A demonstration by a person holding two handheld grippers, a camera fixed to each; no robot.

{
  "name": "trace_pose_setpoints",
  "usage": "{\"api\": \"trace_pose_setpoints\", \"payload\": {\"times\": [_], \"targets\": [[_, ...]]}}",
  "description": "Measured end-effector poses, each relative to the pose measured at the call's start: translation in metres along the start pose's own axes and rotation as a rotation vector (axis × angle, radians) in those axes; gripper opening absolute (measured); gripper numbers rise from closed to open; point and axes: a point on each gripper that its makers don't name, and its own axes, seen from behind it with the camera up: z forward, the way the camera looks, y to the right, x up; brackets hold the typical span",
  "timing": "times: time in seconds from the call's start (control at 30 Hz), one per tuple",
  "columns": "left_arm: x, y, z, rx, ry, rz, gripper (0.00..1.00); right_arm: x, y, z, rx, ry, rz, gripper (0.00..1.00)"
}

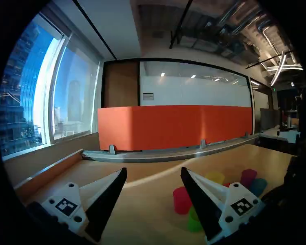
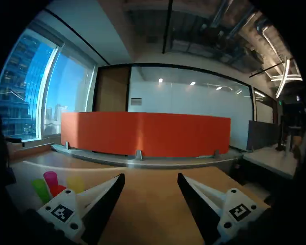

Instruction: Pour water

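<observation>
Cups stand clustered on the table, low beside the left gripper. It and the right gripper hover with jaws wide, holding nothing. Reaching looks like the step in hand; next, one gripper must close on a cup.

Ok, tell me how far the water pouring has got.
Done: nothing visible. In hand: nothing; the left gripper and right gripper are both open and empty above the table. Left: everything; the coloured cups stand grouped on the table, ungripped, and no pouring shows.
</observation>
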Motion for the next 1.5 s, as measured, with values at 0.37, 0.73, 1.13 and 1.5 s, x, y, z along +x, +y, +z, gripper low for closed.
{"api": "trace_pose_setpoints", "payload": {"times": [0.37, 0.73, 1.13, 1.5], "targets": [[0.072, -0.014, 0.006, -0.02, 0.013, -0.021, 0.98, 0.062, -0.025, 0.0, 0.078, 0.031, -0.008, 0.99], [0.105, 0.0, 0.005, -0.132, 0.017, -0.048, 0.98, 0.086, -0.034, 0.001, 0.13, 0.033, 0.018, 0.99], [0.108, 0.028, -0.001, -0.317, -0.003, -0.068, 0.98, 0.085, -0.079, -0.014, 0.367, -0.004, 0.038, 1.0], [0.104, 0.041, -0.01, -0.456, -0.03, -0.093, 0.98, 0.088, -0.114, -0.029, 0.542, -0.021, 0.036, 0.99]]}}
